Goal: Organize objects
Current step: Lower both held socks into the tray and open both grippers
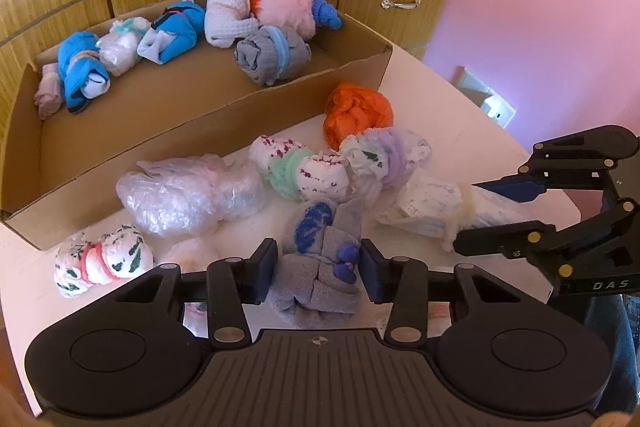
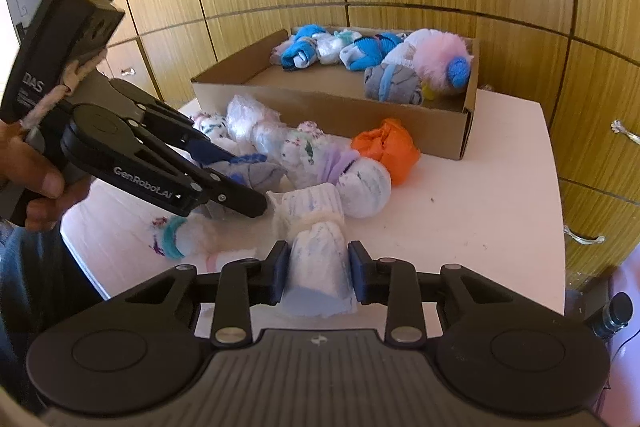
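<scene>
Left wrist view: left gripper (image 1: 319, 269) brackets grey sock bundle (image 1: 320, 267), contact unclear. Right gripper (image 2: 318, 273) pinches white bundle (image 2: 316, 259), its near end hidden.
</scene>
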`<state>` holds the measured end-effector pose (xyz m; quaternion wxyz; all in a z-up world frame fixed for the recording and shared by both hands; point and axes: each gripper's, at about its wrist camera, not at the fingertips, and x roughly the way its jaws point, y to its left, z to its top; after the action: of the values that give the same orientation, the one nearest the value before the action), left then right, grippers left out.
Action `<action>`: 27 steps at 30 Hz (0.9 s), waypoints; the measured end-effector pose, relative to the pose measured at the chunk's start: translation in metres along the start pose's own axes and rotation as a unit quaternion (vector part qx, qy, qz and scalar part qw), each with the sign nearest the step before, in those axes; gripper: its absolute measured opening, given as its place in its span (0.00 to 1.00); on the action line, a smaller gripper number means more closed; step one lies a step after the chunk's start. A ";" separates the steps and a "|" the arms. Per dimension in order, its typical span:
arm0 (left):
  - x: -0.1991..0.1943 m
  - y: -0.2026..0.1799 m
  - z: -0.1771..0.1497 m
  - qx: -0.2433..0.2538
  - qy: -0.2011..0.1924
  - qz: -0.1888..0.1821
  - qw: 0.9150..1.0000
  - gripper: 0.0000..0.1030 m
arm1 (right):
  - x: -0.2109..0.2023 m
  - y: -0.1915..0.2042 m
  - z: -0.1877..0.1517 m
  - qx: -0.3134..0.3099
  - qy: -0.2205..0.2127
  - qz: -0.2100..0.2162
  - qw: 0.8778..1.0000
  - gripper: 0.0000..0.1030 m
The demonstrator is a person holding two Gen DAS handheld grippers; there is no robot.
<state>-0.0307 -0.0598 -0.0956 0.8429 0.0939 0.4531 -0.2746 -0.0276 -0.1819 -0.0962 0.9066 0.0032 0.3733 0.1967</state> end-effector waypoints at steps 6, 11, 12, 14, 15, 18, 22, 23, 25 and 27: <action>-0.019 -0.003 0.003 -0.002 -0.019 -0.008 1.000 0.48 | -0.017 -0.002 0.008 0.009 -0.014 0.004 1.000 0.28; -0.046 0.007 0.013 -0.015 -0.038 -0.013 0.999 0.48 | -0.034 0.002 0.027 0.003 -0.033 0.007 0.999 0.28; -0.050 0.011 0.016 -0.022 -0.043 -0.013 0.999 0.48 | -0.036 0.003 0.032 0.000 -0.038 0.007 0.999 0.28; -0.058 0.021 0.024 -0.032 -0.052 -0.009 0.998 0.48 | -0.036 0.004 0.045 -0.006 -0.046 0.011 0.999 0.28; -0.060 0.025 0.028 -0.032 -0.057 -0.002 0.998 0.48 | -0.035 0.004 0.053 -0.012 -0.050 0.010 0.999 0.28; -0.065 0.042 0.044 -0.040 -0.067 0.016 0.997 0.49 | -0.027 0.003 0.080 -0.028 -0.062 0.009 0.998 0.28; -0.059 0.069 0.071 -0.052 -0.076 0.041 0.995 0.49 | 0.002 -0.002 0.123 -0.051 -0.068 -0.002 0.996 0.28; -0.054 0.077 0.079 -0.055 -0.077 0.047 0.994 0.49 | 0.013 -0.004 0.132 -0.052 -0.066 -0.006 0.996 0.28; -0.040 0.090 0.094 -0.059 -0.073 0.058 0.994 0.49 | 0.038 -0.010 0.149 -0.052 -0.055 -0.012 0.997 0.28; -0.024 0.101 0.104 -0.061 -0.068 0.069 0.993 0.49 | 0.067 -0.016 0.163 -0.053 -0.041 -0.017 0.998 0.28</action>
<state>0.0881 -0.0093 -0.0254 0.8928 0.0544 0.4035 -0.1928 0.1321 -0.1498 -0.0263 0.9233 -0.0430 0.3244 0.2009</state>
